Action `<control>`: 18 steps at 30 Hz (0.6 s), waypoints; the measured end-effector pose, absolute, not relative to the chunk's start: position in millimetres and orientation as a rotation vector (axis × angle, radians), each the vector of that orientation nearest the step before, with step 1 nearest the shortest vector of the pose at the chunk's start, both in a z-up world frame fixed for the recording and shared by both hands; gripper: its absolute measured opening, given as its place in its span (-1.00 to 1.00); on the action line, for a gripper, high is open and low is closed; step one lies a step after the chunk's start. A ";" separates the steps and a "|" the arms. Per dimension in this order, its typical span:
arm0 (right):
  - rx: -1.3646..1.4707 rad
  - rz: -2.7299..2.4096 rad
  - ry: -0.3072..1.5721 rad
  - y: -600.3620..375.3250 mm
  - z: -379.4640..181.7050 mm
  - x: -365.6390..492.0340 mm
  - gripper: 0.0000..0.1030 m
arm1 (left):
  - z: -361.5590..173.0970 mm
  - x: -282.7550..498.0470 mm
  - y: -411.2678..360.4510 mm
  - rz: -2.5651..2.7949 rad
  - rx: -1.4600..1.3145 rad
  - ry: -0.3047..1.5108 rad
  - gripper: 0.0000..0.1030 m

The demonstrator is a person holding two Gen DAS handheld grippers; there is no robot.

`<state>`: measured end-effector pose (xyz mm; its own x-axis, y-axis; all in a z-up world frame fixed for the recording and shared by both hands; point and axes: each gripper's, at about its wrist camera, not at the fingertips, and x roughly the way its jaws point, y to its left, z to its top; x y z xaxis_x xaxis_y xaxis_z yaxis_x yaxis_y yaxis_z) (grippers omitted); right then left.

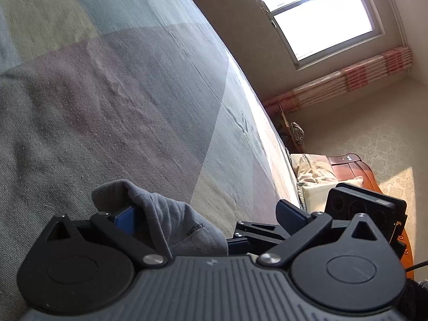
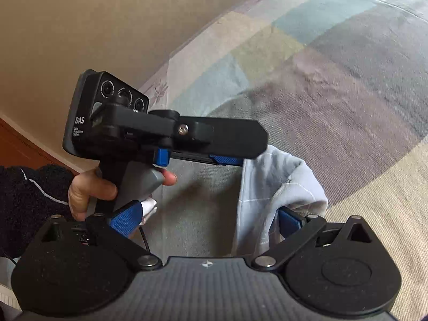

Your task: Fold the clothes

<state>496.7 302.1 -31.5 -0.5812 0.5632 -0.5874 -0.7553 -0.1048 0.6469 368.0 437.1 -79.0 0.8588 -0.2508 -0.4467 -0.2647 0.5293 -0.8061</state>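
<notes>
A grey garment lies spread on the bed. In the left wrist view a fold of this grey cloth, with small printed letters, drapes over the left finger of my left gripper. Its blue pads stand wide apart, so it is open. In the right wrist view a pale blue-white fold hangs over the right finger of my right gripper, which is open too. The left gripper crosses that view side-on, its tip touching the pale fold.
The bed carries a patchwork sheet of grey, mauve, teal and beige. Its far edge runs toward a pillow and a wooden headboard. A window sits in the wall. A hand in a dark fleecy sleeve holds the left tool.
</notes>
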 end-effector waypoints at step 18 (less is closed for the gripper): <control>-0.248 1.509 0.941 272.7 8.9 562.3 1.00 | -47.5 389.3 449.7 0.231 -0.716 0.659 0.98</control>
